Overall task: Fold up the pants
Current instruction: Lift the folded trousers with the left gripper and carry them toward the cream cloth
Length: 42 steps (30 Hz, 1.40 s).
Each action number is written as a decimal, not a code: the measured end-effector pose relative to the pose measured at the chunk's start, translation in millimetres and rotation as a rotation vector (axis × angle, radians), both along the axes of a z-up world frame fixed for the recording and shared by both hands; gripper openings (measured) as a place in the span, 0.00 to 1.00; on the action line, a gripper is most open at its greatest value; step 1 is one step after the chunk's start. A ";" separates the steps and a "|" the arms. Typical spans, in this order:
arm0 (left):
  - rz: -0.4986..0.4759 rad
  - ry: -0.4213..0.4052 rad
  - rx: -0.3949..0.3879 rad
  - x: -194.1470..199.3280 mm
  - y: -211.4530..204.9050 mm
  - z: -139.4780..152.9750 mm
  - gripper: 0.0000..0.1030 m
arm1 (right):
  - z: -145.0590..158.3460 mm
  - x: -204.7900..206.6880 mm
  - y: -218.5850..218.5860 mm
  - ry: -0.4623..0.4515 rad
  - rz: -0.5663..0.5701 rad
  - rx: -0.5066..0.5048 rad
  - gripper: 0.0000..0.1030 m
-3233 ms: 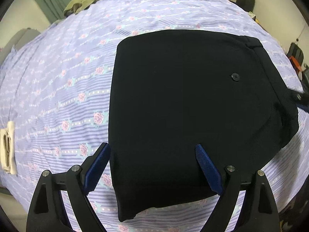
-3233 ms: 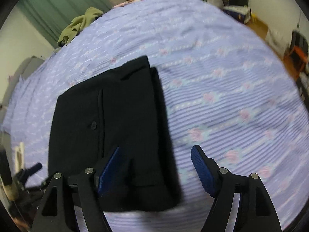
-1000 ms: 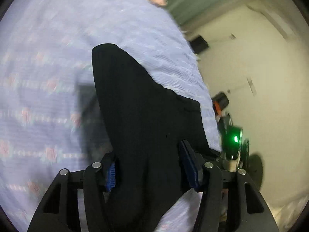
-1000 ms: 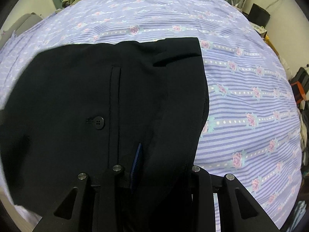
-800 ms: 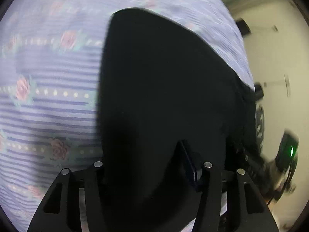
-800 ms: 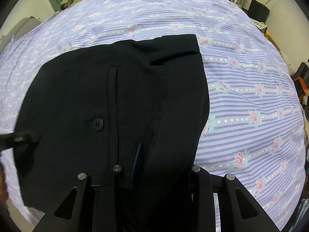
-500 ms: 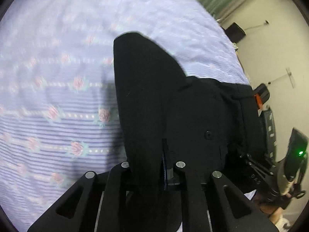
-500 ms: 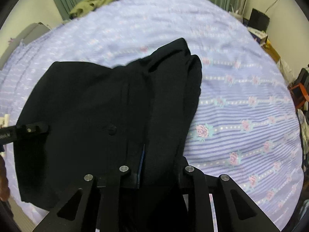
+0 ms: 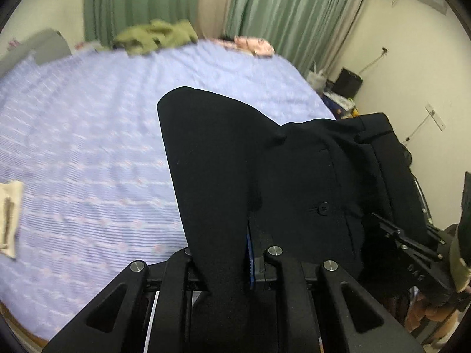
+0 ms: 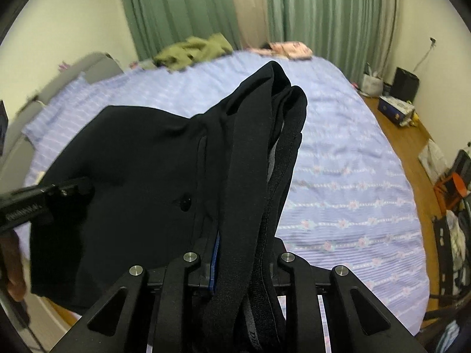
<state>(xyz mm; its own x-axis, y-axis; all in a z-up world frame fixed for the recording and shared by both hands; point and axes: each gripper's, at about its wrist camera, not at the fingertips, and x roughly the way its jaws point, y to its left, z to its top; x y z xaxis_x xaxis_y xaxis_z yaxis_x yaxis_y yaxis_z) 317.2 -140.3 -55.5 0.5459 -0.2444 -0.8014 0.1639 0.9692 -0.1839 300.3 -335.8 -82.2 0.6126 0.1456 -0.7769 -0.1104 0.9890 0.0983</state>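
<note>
Both hand-held grippers now hold the pants [image 9: 235,176] up in the air above the bed [image 9: 88,153], where before the folded pants were lying flat on it. Left hand-held gripper [image 9: 232,253] is closed on one edge of the cloth, right hand-held gripper [image 10: 241,253] is closed on the waistband side. I judge the folding is mostly done, and what is left is to lay the bundle down neatly. Pants look black, with a button [image 10: 185,201] and several hanging layers
</note>
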 end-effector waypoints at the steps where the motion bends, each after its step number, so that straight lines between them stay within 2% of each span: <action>1: 0.012 -0.017 0.008 -8.5 3.7 10.4 0.14 | 7.9 -0.9 3.6 -0.011 0.010 0.003 0.21; 5: 0.086 -0.092 0.040 -46.9 24.4 48.4 0.14 | 46.6 -31.6 30.5 -0.085 0.082 0.014 0.21; 9: 0.124 -0.131 0.056 -71.2 53.5 66.1 0.14 | 71.8 -47.8 58.9 -0.138 0.132 0.024 0.21; 12: 0.145 -0.147 0.026 -85.5 86.9 73.6 0.14 | 84.1 -65.0 85.5 -0.169 0.154 0.017 0.21; 14: 0.143 -0.166 0.018 -97.6 111.4 75.0 0.14 | 83.2 -76.8 94.6 -0.177 0.158 0.015 0.21; 19: 0.076 -0.190 0.011 -114.6 185.5 77.9 0.14 | 81.7 -98.8 154.0 -0.189 0.126 -0.006 0.21; 23: 0.019 -0.168 0.024 -116.0 241.0 81.2 0.14 | 76.1 -113.6 208.8 -0.173 0.036 0.036 0.21; 27: 0.008 -0.146 0.048 -125.6 279.6 79.8 0.14 | 71.1 -117.8 258.2 -0.144 0.026 0.047 0.21; 30: 0.042 -0.130 0.034 -130.8 311.0 76.0 0.14 | 70.3 -117.4 291.0 -0.125 0.068 0.031 0.21; 35: 0.152 -0.101 -0.010 -132.9 362.0 68.4 0.14 | 70.6 -110.4 328.7 -0.123 0.155 0.039 0.21; 42: 0.246 -0.114 -0.016 -138.8 427.7 67.2 0.14 | 71.1 -102.6 377.6 -0.126 0.269 0.051 0.21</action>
<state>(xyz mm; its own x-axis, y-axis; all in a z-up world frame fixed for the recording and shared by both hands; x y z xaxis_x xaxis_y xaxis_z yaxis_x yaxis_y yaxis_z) 178.4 287.4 11.7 0.6773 -0.1050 -0.7282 -0.0560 0.9795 -0.1933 197.7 41.7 -11.1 0.6378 0.3526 -0.6847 -0.3826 0.9167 0.1157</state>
